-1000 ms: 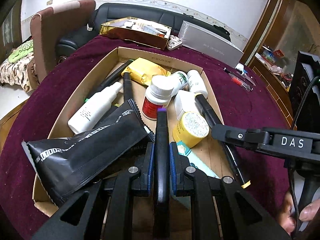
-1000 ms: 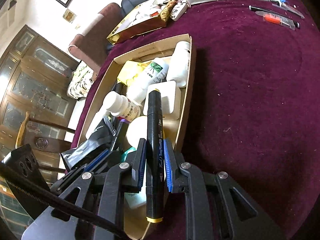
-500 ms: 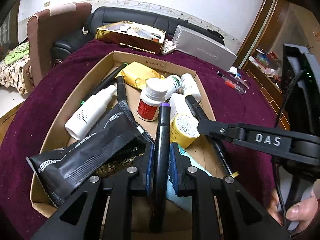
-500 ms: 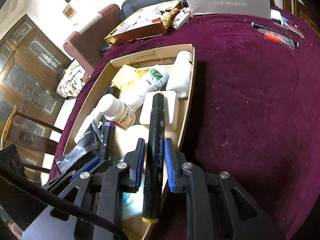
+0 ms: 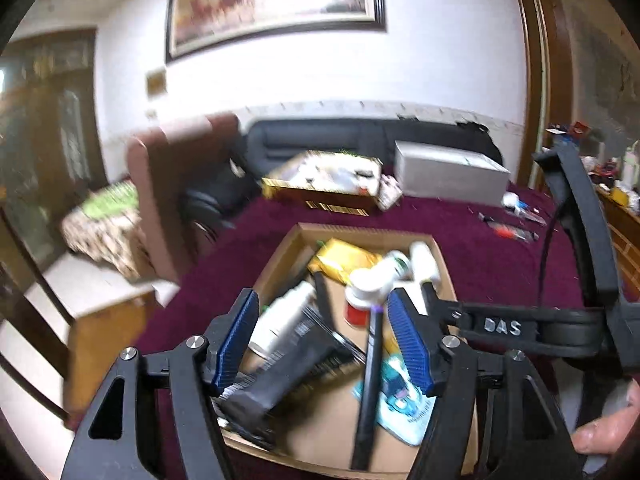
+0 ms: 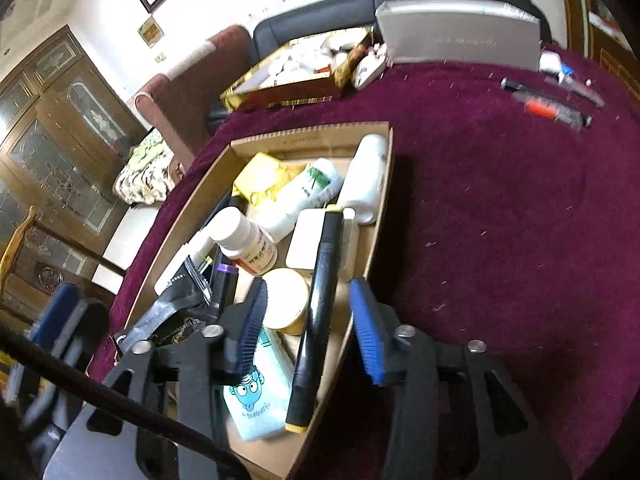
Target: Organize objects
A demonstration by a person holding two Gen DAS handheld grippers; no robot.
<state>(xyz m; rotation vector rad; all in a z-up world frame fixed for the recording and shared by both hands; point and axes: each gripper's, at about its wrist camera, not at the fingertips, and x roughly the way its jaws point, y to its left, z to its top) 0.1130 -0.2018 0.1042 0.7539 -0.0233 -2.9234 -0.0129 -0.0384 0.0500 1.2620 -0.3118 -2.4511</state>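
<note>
counter (image 6: 500,220): cardboard box (image 6: 384,184) on it | box: bottles far, two markers (image 6: 320,300) and pouch (image 5: 280,372) near | far: tray (image 6: 280,88) left, flat case (image 6: 456,40) right | pens (image 6: 552,108) far right

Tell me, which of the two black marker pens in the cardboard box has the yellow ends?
The black marker with yellow ends lying along the cardboard box's right wall, between the right gripper's opening jaws; the other marker has a purple band.

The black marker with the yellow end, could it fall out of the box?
Maybe. The black marker lies between the opening jaws of the right gripper, untouched by the pads, propped on the yellow jar near the cardboard box's side wall. It might roll off. Pulling back carelessly could also nudge it.
</note>
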